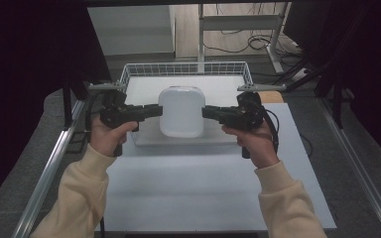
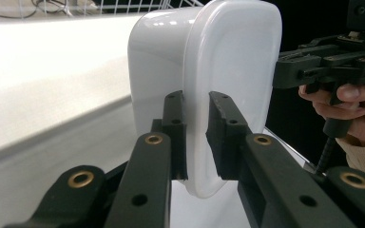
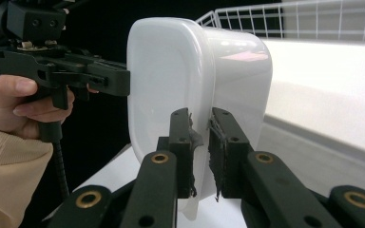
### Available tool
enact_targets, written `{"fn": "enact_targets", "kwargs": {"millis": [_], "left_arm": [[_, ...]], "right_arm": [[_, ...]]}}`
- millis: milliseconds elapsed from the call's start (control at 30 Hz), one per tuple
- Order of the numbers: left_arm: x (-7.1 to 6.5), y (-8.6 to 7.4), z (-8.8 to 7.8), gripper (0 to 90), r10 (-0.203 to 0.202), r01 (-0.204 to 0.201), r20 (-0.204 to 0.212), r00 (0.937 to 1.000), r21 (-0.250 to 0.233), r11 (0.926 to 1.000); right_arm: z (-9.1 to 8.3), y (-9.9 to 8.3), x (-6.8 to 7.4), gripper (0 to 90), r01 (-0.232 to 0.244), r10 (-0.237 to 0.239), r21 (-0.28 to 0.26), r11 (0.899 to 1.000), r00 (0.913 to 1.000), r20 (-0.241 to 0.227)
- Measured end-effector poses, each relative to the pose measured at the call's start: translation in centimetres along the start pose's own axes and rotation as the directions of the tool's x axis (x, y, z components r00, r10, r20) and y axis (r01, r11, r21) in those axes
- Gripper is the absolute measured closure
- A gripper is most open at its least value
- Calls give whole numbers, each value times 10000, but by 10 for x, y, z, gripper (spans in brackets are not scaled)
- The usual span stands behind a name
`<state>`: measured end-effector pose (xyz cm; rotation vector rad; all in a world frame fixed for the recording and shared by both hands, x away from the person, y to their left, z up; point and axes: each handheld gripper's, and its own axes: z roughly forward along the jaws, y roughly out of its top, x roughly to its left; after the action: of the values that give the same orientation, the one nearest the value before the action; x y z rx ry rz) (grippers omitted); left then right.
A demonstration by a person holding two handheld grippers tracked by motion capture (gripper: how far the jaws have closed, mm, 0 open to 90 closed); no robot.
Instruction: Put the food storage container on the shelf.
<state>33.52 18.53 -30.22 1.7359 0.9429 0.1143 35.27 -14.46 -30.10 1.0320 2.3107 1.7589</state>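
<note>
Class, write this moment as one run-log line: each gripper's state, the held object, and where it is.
left gripper: shut on container rim | right gripper: shut on opposite rim | white container: held between both, in front of wire basket

- White plastic tub point(image 1: 181, 111): glossy, rounded corners, a thin rim flaring at its open end; slightly translucent
- It is turned on its side, rim toward the person; held off the table, in front of the wire basket point(image 1: 186, 68); gripped at both rim edges

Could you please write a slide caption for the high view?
Two hand-held grippers, left and right, clamp a white plastic container above a wire basket.
</note>
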Motion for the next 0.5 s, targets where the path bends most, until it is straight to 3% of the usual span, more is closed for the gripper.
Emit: {"fn": "enact_targets", "kwargs": {"millis": [267,500], "left_arm": [[8,26,8,783,106,-104,-147,9998,78,9999],[25,37,20,782,-334,334,48,9994,108,9994]], "right_arm": [[4,24,-14,800,-128,129,-74,9999,9999,31],[12,37,-29,799,-458,458,72,9989,9989,121]]}}
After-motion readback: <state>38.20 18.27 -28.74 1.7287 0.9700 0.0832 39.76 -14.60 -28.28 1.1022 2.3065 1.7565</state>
